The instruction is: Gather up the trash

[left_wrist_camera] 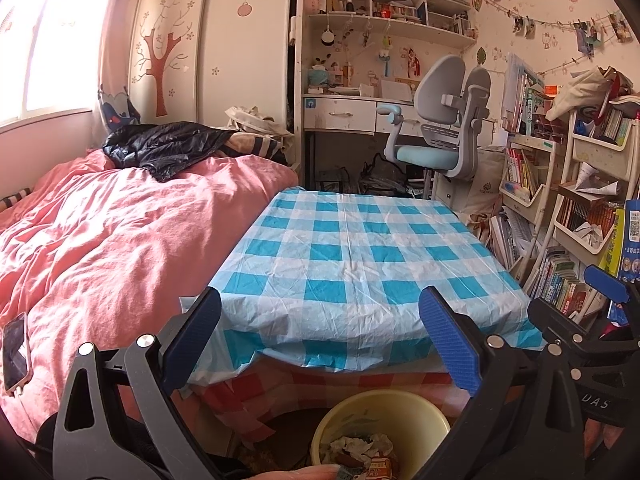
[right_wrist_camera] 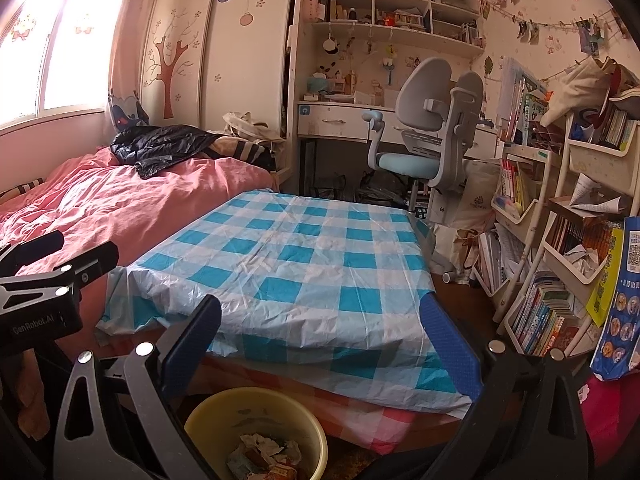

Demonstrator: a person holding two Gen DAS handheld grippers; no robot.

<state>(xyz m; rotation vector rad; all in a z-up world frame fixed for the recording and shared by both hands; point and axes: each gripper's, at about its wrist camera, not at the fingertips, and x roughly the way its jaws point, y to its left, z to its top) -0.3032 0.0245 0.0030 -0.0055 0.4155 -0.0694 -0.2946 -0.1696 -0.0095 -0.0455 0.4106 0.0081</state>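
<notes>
Trash (left_wrist_camera: 362, 454) fills yellow bin (left_wrist_camera: 424, 410) below checkered table (left_wrist_camera: 360, 256) beside pink bed (left_wrist_camera: 120, 232); both grippers' fingers (left_wrist_camera: 192, 344) spread, empty.

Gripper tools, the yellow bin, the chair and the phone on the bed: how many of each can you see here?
Gripper tools: 2, the left gripper and the right gripper, both open and holding nothing
Yellow bin with trash inside: 1
Desk chair: 1
Phone on the pink bedding: 1
Total: 5

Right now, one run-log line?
left gripper: open, empty | right gripper: open, empty | yellow bin: holds trash | checked table: no trash visible
</notes>
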